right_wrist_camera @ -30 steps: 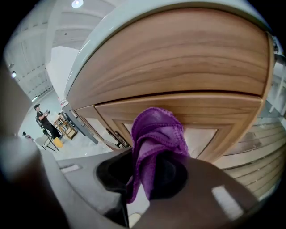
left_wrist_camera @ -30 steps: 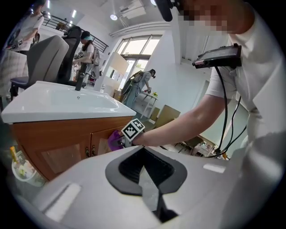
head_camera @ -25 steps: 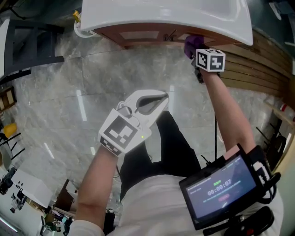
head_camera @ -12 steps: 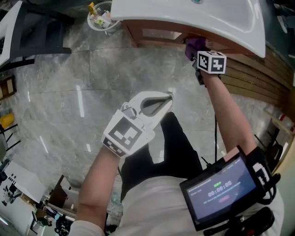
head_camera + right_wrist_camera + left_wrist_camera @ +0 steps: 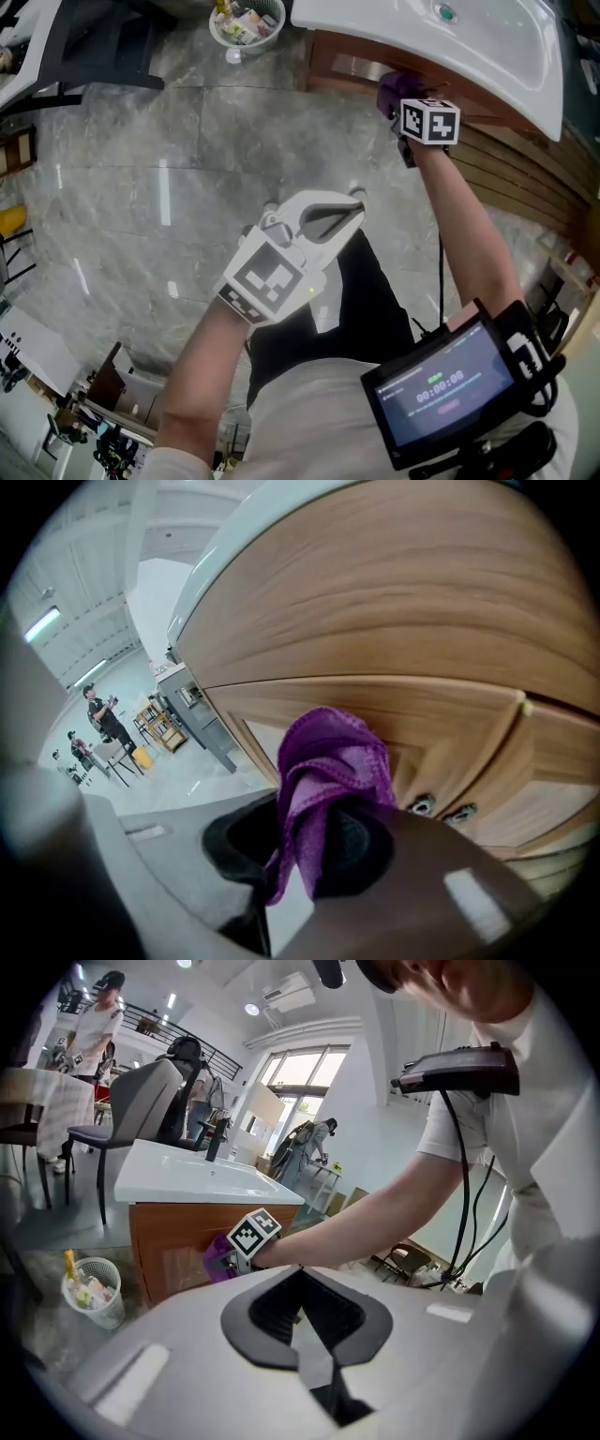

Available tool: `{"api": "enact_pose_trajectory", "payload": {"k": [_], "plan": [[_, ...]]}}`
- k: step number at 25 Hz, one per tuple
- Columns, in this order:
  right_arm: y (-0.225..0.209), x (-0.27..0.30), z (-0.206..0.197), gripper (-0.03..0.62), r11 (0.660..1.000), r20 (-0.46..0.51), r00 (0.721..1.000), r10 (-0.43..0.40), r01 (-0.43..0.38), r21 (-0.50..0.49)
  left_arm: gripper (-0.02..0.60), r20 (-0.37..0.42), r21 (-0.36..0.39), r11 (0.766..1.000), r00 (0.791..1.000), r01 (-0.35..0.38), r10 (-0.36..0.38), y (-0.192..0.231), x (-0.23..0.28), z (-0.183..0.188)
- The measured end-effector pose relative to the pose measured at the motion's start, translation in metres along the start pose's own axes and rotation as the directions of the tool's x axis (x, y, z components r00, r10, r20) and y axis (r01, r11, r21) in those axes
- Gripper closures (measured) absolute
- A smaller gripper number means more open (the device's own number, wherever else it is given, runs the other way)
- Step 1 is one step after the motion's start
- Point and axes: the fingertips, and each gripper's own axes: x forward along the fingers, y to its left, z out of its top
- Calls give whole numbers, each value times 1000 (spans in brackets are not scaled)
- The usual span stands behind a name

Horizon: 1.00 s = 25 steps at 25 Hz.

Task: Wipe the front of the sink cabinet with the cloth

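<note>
- the right gripper (image 5: 305, 855) is holding its jaws closed on a purple cloth (image 5: 328, 761); the cloth is standing up out of the jaws in a bunched fold.
- the cloth is sitting right at the wooden front of the sink cabinet (image 5: 422, 639), below the white sink (image 5: 422, 37); whether it is really pressing on the wood is not sure from these views.
- in the right gripper view, two small metal knobs (image 5: 420, 805) are showing on the cabinet doors, just to the right of the cloth.
- the left gripper (image 5: 349, 199) is hanging in the air over the grey marble floor (image 5: 141, 187), well apart from the cabinet, and it is pointing toward the cabinet.
- its jaws are lying together with nothing between them.
- a white waste basket (image 5: 246, 21) with some rubbish inside is standing on the floor beside the left end of the cabinet.
- the person is wearing a small screen (image 5: 441, 389) on the right forearm, and it is glowing.
</note>
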Motion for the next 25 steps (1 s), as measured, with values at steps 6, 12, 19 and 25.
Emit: {"api": "enact_pose_trajectory", "payload": {"k": [6, 12, 19, 25], "plan": [[52, 35, 14, 511, 998, -16, 999, 38, -39, -49, 574, 14, -14, 1000, 1000, -28, 28, 10, -30, -11], [98, 67, 26, 511, 994, -31, 997, 75, -77, -83, 574, 22, -25, 998, 998, -58, 59, 25, -60, -24], [139, 87, 35, 511, 987, -31, 993, 115, -118, -106, 575, 31, -45, 995, 996, -88, 89, 33, -84, -35], [164, 91, 38, 511, 982, -20, 988, 154, -156, -109, 575, 32, -50, 995, 995, -89, 90, 35, -95, -39]]}}
